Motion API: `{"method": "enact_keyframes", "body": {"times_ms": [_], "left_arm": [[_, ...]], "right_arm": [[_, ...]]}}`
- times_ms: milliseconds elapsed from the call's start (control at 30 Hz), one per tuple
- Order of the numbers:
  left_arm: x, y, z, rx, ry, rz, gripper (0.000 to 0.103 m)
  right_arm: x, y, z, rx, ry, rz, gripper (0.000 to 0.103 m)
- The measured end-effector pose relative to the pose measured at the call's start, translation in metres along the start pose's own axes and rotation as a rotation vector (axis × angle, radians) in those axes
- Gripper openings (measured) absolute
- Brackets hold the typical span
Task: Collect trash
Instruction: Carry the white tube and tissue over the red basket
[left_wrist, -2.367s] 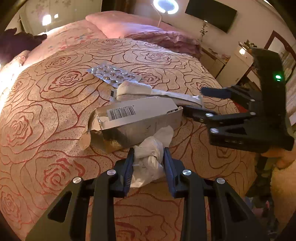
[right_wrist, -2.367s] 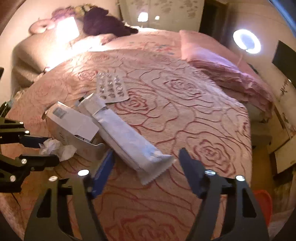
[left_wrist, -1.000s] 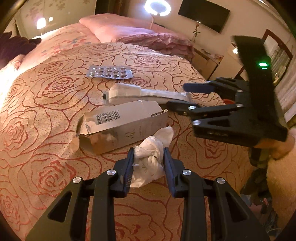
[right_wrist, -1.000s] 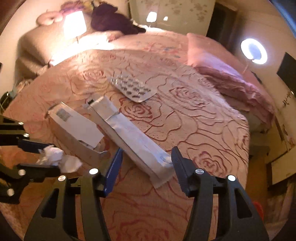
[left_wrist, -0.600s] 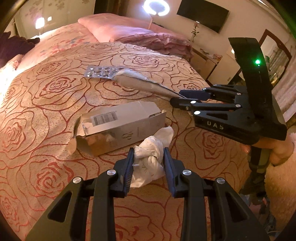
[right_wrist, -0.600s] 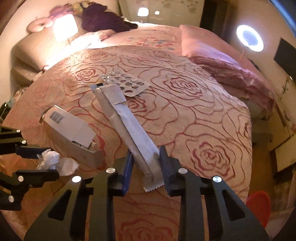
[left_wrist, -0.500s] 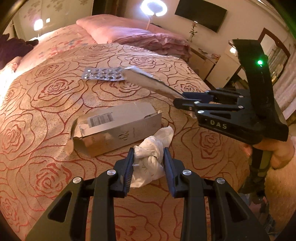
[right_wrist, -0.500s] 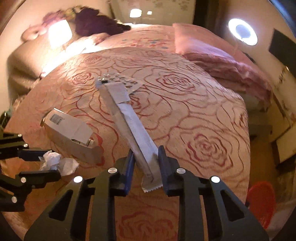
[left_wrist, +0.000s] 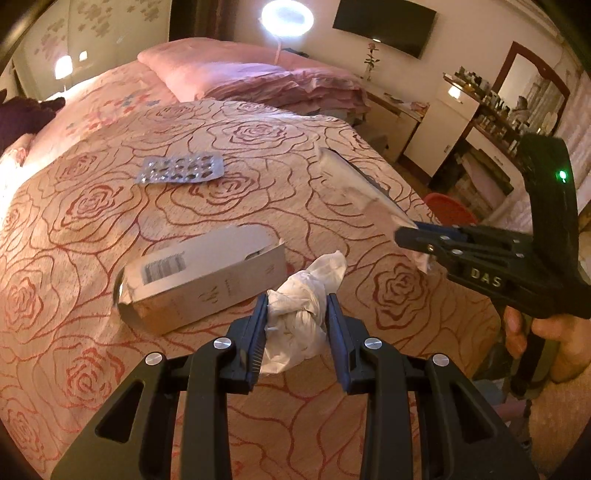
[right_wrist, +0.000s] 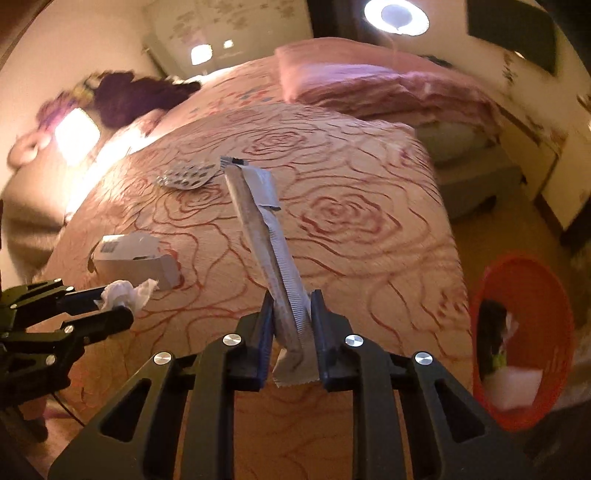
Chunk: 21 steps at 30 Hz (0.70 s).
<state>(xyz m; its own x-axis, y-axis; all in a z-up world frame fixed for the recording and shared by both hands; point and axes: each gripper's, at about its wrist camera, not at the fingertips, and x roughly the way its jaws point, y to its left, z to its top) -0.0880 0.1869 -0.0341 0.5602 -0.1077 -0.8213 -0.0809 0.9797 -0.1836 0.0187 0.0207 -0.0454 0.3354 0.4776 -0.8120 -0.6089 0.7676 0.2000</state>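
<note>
My left gripper (left_wrist: 297, 314) is shut on a crumpled white tissue (left_wrist: 301, 314), held just above the bed; it also shows in the right wrist view (right_wrist: 125, 291). My right gripper (right_wrist: 291, 321) is shut on a long silver wrapper (right_wrist: 266, 236), lifted off the bed and sticking forward; it also shows in the left wrist view (left_wrist: 354, 184). A torn cardboard box (left_wrist: 203, 278) lies on the rose-patterned bedspread (left_wrist: 92, 221) just left of the tissue. A silver blister pack (left_wrist: 181, 170) lies farther back.
A red waste basket (right_wrist: 524, 347) with some trash inside stands on the floor off the bed's right corner. Pink pillows (left_wrist: 236, 74) lie at the head of the bed. A white cabinet (left_wrist: 443, 125) and dresser stand to the right.
My right gripper closed on the silver wrapper, lifted it off the bed and swung right toward the red basket. My left gripper keeps holding the tissue, hardly moved.
</note>
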Motion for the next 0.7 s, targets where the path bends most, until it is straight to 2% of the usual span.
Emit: {"method": "enact_keyframes", "body": {"times_ms": [367, 700], "left_arm": [[0.006, -0.026, 0.019, 0.054, -0.013, -0.026, 0.03], [0.018, -0.055, 0.037, 0.112, -0.013, -0.057, 0.03]], "right_arm": [[-0.032, -0.039, -0.025, 0.176, -0.049, 0.011, 0.018], [-0.053, -0.069, -0.038, 0.251, -0.091, -0.033, 0.016]]}}
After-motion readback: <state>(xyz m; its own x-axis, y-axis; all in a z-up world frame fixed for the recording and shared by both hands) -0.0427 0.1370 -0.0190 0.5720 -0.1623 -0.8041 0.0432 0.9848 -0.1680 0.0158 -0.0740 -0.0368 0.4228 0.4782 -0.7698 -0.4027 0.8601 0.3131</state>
